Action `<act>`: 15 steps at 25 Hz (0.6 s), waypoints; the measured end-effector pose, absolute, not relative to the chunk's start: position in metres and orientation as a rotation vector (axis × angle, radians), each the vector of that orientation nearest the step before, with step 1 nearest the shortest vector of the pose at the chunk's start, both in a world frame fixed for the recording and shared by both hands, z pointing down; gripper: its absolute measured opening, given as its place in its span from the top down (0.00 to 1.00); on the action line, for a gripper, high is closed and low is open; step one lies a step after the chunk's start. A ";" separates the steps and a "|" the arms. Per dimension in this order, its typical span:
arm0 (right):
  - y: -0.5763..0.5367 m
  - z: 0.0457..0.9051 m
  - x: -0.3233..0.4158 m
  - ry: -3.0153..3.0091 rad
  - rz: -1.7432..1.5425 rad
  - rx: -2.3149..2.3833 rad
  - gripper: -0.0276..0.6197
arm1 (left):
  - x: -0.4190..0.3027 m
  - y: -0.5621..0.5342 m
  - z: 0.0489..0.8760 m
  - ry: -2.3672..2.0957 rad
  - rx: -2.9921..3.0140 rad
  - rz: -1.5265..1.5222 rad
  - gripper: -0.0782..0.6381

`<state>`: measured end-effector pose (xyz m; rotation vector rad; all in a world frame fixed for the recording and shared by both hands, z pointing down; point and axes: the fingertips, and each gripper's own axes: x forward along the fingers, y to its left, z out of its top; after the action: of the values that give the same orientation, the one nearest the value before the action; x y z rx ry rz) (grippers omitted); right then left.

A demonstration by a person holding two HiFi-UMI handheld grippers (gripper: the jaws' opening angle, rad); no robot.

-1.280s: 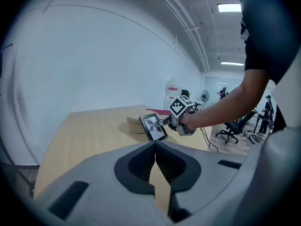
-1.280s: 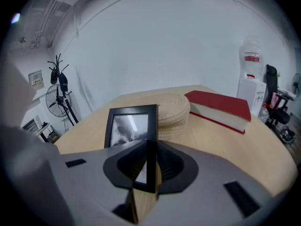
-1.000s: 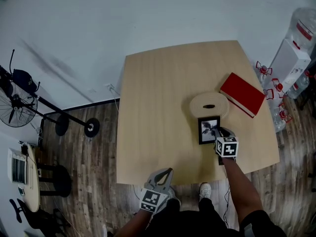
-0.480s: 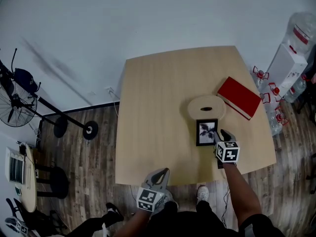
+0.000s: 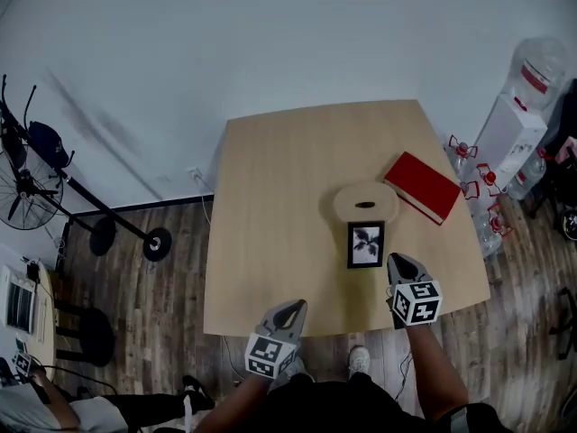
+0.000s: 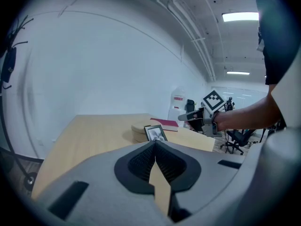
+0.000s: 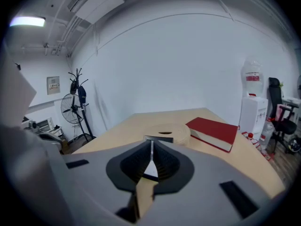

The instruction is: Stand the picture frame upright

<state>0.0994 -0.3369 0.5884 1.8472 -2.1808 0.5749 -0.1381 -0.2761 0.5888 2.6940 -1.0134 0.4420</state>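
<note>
Right gripper has drawn back from the frame, whose lower corner it touched a second ago, and the whole scene sits lower and further left in the head view. That view shows the frame on the table, just in front of a round disc, with a red book to the right of the disc. From this steep angle I cannot tell the frame's tilt. The right forearm reaches over the table's near edge, gripper pointing at the frame but clear of it. The left gripper hovers at the near edge, well apart from the frame. Both elbows are cut off at the bottom of the picture.

From the left gripper view, the left gripper has its jaws pressed together with nothing between them. Beyond them the frame stands on its edge, tilted back a little, picture facing this camera. Whether it touches the disc is unclear. The right gripper hangs level beside it, not touching.

Seen from the right gripper view, the right gripper has its jaws closing, nearly together and empty. Only the frame's top edge and a sliver through the slit show; the jaws hide the rest. The book lies to the right.
</note>
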 end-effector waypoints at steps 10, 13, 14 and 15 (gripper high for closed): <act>-0.259 0.535 0.044 -2.231 0.330 1.737 0.94 | -0.147 -0.267 0.577 -1.009 2.722 0.411 0.88; -0.260 0.520 0.035 -2.230 0.226 1.718 0.94 | -0.146 -0.266 0.577 -1.009 2.726 0.410 0.88; -0.261 0.518 0.032 -2.229 0.214 1.714 0.94 | -0.146 -0.267 0.575 -1.012 2.733 0.405 0.88; -0.262 0.518 0.030 -2.227 0.209 1.708 0.94 | -0.146 -0.268 0.571 -1.019 2.742 0.395 0.88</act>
<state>0.0296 -0.2621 0.5179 1.7078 -2.2267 0.2088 -0.1456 -0.2679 0.5713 2.7424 -1.0191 0.3947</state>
